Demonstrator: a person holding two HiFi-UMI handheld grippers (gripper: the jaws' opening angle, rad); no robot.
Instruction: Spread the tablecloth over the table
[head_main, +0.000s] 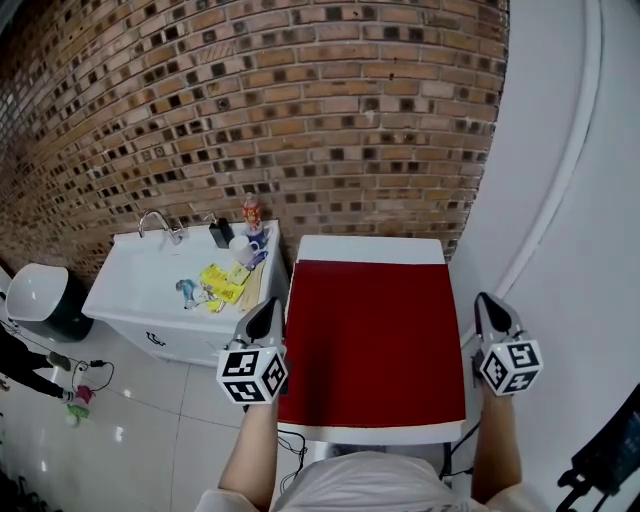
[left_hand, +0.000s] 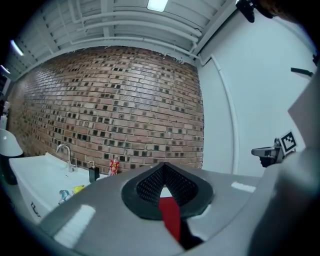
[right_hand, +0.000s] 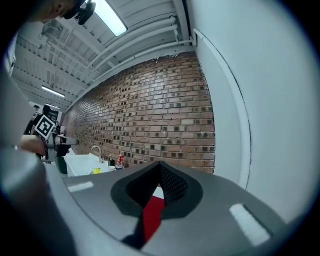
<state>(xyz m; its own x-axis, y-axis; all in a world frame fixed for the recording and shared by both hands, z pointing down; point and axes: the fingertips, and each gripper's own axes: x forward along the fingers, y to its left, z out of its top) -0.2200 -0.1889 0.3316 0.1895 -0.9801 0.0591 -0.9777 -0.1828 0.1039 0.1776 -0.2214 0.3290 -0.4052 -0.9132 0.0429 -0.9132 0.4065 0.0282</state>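
Tablecloth (head_main: 372, 340) lies lengthwise along the table (head_main: 370, 248), between left gripper (head_main: 267, 306) and right gripper (head_main: 488, 301), both pressed together, just outside the table's long edges.

Matt tablecloth (head_main: 372, 340), rough brick wall (head_main: 250, 100)

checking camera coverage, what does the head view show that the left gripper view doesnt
Only the head view: the whole red tablecloth lying flat on the white table, with a bare strip left at the far end, and the left gripper seen from outside.
Only the left gripper view: the ceiling light, and a close look at a strip of the tablecloth pinched between its own shut jaws.
Both: the brick wall, the sink with its tap, the red bottle and the right gripper.
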